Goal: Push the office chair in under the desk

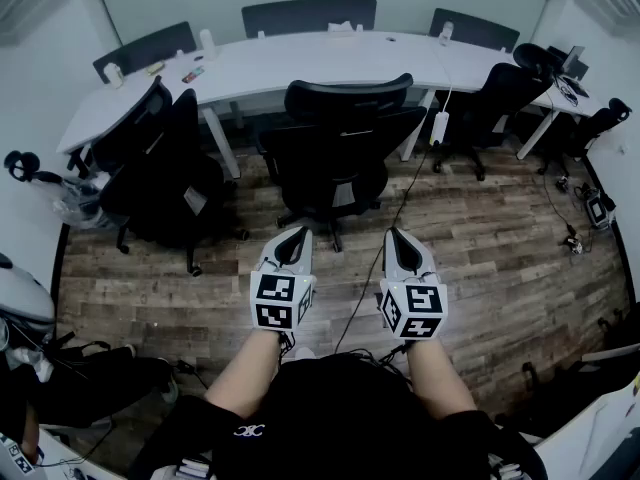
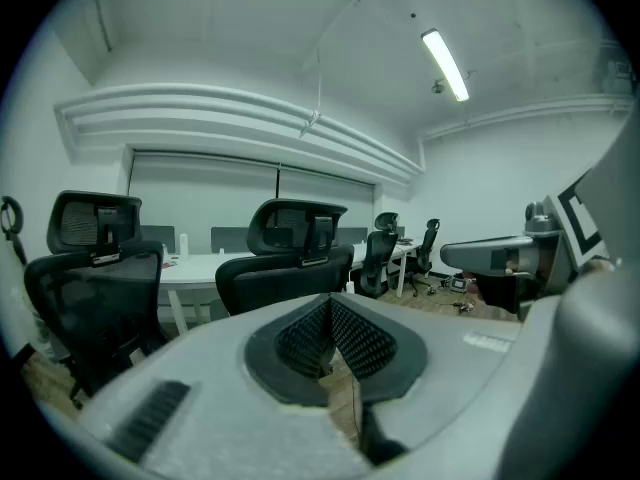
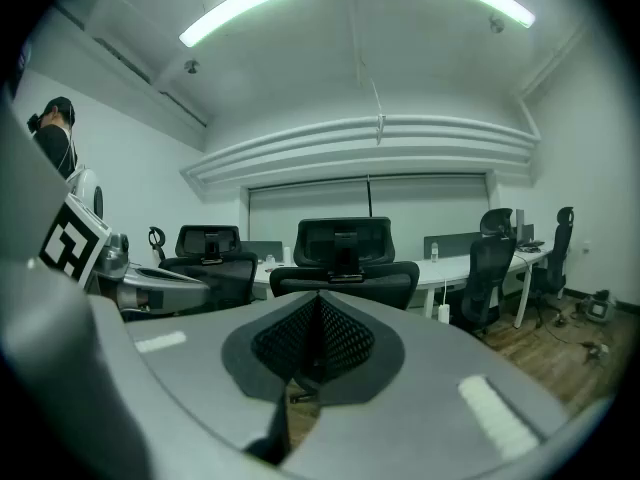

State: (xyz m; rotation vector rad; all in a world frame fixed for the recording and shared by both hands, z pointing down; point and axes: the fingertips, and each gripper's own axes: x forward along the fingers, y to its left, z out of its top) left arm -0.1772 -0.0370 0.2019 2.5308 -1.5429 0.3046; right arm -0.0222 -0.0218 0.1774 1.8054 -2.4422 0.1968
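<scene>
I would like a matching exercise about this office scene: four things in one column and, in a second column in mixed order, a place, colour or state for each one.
Column one
1. middle office chair
2. left hand-held gripper
3. desk
4. bottle

Column two
a. stands on top of the desk
b. long, white and curved
c. jaws shut, holding nothing
d. black, on wheels, in front of the desk

Pairs: 1-d; 2-c; 3-b; 4-a
</scene>
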